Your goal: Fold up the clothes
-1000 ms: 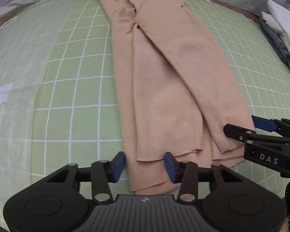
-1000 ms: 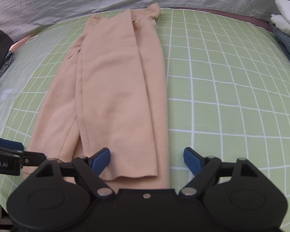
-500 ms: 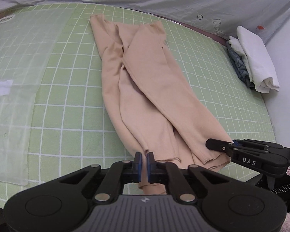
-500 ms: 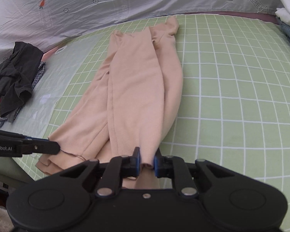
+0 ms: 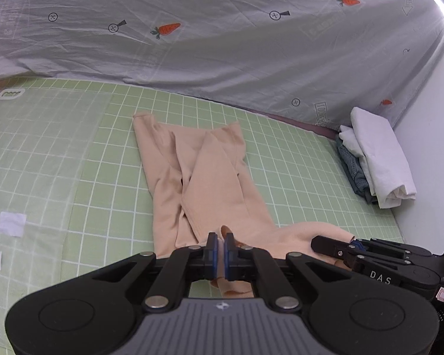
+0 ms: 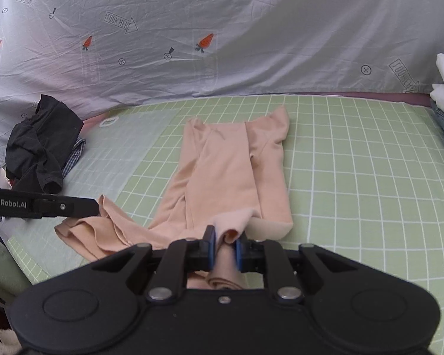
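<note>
Left wrist view shows the left gripper (image 5: 221,251) with its jaws closed tight on a thin pinch of the near hem of a peach-coloured long-sleeved top (image 5: 210,183), and the right wrist view shows the right gripper (image 6: 224,251) clamped on a thicker bunch of the same hem, its jaws standing a little apart around the cloth. The top is the landmark: it lies lengthwise on the green grid mat (image 5: 296,159) that covers the surface, its shoulder end flat at the far side, both sleeves laid inward over its body, and only its near end raised off the mat between the two grippers. Holding the hem at two points spread across its width looks meant to keep that edge straight, so it can be carried toward the far end for a fold in half. To the right of the top, at the mat's edge, sits a stack of folded clothes (image 5: 376,159), white over denim, probably finished pieces. To its left, past a translucent sheet (image 6: 127,148), lies a heap of dark clothes (image 6: 41,145), likely waiting their turn. Behind the top hangs a grey sheet printed with carrots (image 6: 222,29).
</note>
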The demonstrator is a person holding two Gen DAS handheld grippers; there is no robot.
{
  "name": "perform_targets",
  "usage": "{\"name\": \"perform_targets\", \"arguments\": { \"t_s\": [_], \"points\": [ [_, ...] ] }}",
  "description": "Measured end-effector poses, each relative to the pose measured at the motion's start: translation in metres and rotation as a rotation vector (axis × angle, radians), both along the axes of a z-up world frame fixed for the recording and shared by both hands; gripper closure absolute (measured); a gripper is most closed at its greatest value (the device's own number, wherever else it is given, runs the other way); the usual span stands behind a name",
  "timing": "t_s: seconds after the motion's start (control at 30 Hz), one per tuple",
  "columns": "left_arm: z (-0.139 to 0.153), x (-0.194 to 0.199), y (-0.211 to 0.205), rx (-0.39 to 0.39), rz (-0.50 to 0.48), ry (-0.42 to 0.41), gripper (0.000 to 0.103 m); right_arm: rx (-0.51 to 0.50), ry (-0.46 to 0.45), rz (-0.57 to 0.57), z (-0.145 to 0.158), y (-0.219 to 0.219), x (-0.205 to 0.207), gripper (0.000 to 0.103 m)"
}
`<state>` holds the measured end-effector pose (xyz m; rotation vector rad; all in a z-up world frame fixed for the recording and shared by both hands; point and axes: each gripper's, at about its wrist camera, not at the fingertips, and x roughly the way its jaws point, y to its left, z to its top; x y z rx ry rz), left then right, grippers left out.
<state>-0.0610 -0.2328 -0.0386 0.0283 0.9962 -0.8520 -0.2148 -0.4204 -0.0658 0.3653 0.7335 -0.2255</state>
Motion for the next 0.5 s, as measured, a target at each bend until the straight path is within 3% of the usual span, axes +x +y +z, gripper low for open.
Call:
{"name": "perform_targets", "arguments": {
  "t_s": [0.3,0.5],
  "points": [
    [0.035,0.062,-0.018,-0.114,0.046,-0.045,0.100,0.019,-0.112,-0.008,0.027,-0.031,0.052,0.089],
    [0.036,0.112,-0.048,-0.140,0.107,-0.058,0.100,-0.002,-0.146,0.032,0.034,-0.061,0.113,0.090]
  ]
}}
